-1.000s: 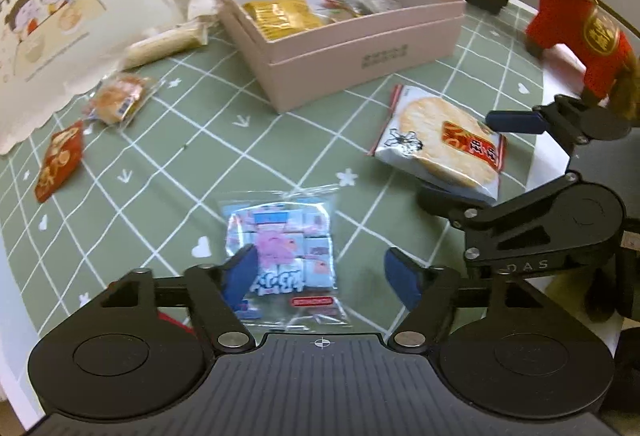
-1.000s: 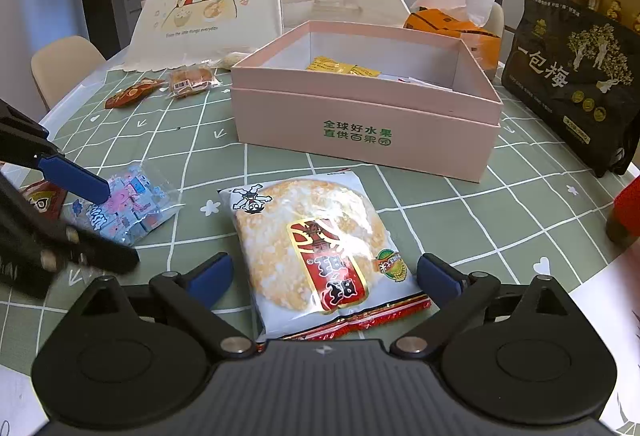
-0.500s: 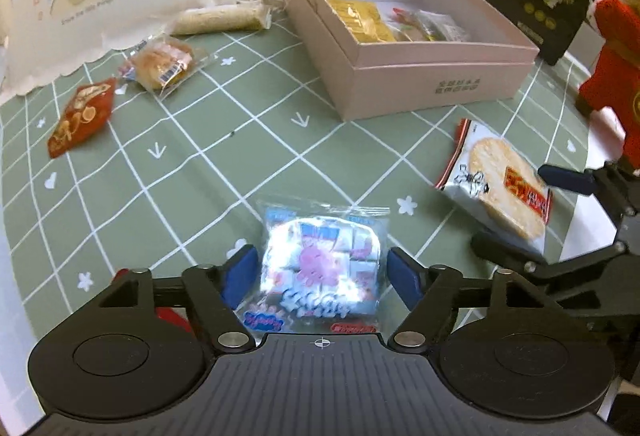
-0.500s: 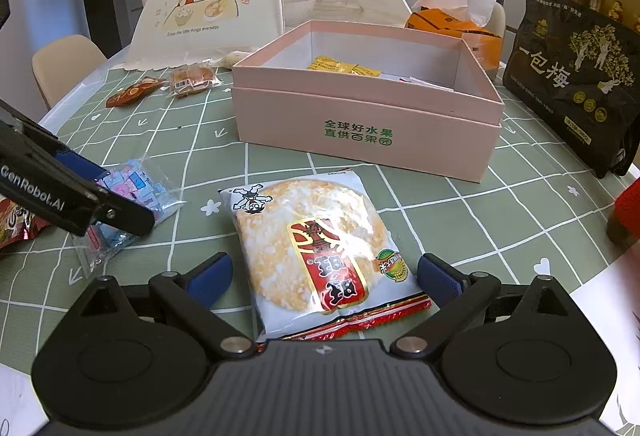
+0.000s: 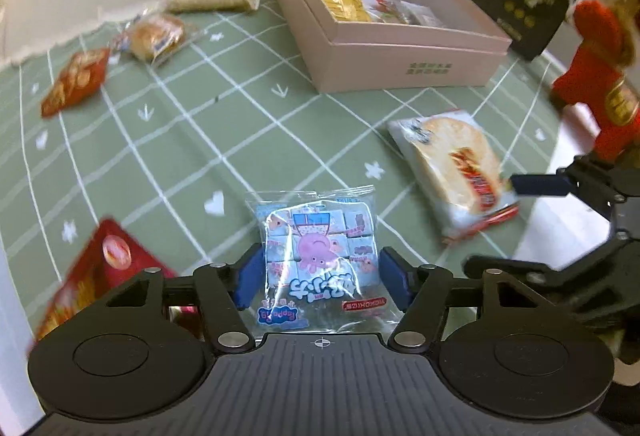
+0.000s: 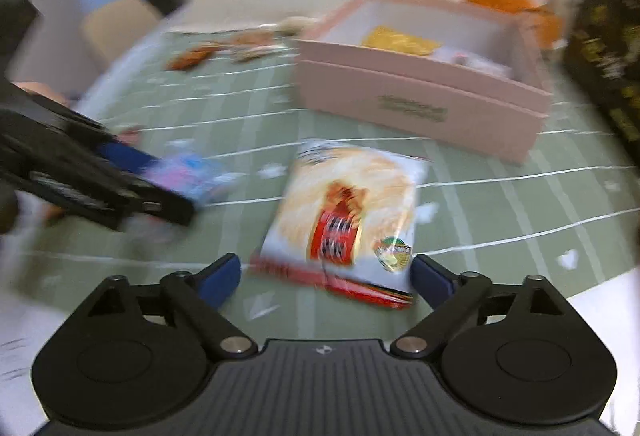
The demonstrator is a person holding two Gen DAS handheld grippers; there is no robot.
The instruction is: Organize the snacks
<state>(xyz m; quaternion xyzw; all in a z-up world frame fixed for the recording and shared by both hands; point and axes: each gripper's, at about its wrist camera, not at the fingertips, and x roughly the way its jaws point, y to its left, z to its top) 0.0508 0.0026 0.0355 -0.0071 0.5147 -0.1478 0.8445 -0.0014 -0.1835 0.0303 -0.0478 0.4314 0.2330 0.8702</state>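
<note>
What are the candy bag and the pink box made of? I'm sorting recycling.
The candy bag looks like thin clear plastic film with a glossy finish: glare streaks run across it, the wrapped cubes show through, and its sealed edge is crinkled. The pink box looks like matte cardboard, possibly paper-covered: straight stiff walls, sharp corners, no shine, small print on the front.

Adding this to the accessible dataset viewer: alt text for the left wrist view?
The left gripper, jaws just closing, straddles a clear pig-cartoon candy bag on a green grid tablecloth. A rice cracker pack lies right of it near the right gripper; an open pink box holding snacks sits behind.
</note>
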